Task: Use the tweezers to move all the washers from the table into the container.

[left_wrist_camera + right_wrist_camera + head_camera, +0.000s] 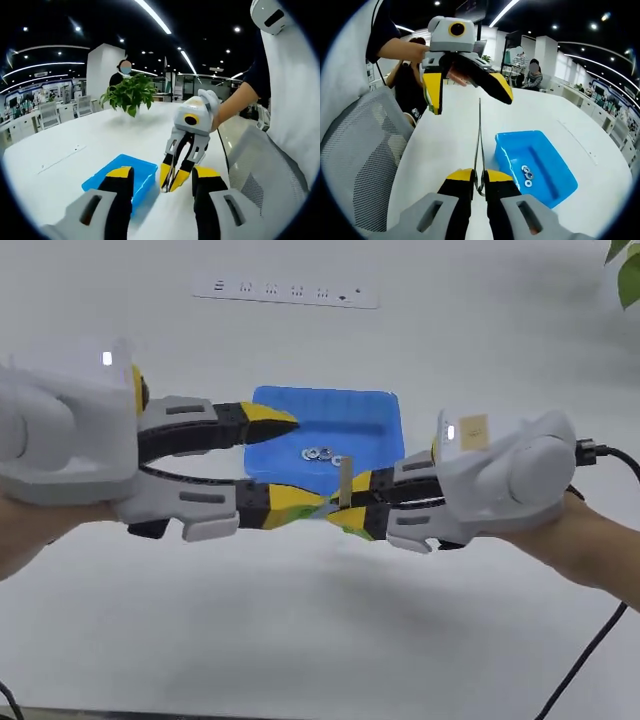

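Container (330, 420) near rim hidden; plant (627, 270) cropped at corner; tweezers (346, 478) mostly covered.

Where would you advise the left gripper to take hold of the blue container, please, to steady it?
I'd pinch the thin upright end wall of the blue container nearest the open left gripper, coming from above, one jaw inside, one outside; the washers lie near the middle, clear of that wall.

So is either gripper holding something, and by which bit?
The right gripper pinches the tweezers near their back end; the left gripper holds nothing.
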Tool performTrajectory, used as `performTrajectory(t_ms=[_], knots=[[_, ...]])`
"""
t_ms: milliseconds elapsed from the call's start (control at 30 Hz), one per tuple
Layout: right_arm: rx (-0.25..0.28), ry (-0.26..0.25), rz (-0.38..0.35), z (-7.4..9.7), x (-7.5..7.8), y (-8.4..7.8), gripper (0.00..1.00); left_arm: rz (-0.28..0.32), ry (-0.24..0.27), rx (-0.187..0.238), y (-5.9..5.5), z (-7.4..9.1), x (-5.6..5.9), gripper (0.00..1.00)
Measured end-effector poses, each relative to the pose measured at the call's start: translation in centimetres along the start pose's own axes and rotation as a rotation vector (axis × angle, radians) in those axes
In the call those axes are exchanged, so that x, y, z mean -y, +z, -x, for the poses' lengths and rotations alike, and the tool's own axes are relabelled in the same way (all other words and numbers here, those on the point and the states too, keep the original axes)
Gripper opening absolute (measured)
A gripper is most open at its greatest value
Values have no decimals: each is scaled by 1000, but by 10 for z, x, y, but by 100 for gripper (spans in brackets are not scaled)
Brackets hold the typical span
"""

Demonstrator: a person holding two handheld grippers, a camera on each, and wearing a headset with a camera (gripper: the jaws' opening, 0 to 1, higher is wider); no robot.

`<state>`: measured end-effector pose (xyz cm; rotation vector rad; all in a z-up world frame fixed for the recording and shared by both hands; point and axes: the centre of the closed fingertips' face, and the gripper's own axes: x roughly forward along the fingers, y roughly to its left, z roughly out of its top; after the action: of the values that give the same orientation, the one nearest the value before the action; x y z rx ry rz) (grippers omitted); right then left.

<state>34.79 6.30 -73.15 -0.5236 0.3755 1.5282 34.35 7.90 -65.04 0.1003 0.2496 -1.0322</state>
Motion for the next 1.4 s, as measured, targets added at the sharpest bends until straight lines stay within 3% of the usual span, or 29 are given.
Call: performTrajectory(t_ms=[100, 400, 533, 667, 1033, 1200, 1400], knots=[[0, -9, 1, 4, 3, 3, 9, 48, 26, 44, 3, 8, -1, 58], [31, -27, 19, 20, 14, 27, 9, 70, 74, 48, -9, 22, 2, 73], [68, -42, 32, 25, 28, 47, 9, 86, 91, 68, -8, 24, 1, 79], [90, -59, 28, 22, 46, 58, 9, 92, 116, 81, -5, 26, -4, 86], [118, -78, -82, -20, 92, 43, 10, 122, 172, 92, -6, 37, -20, 99], [97, -71, -101, -37, 98, 31, 10, 126, 192, 87, -10, 39, -26, 99], [60, -44, -99, -51, 94, 15, 10, 144, 196, 90, -15, 40, -25, 98]])
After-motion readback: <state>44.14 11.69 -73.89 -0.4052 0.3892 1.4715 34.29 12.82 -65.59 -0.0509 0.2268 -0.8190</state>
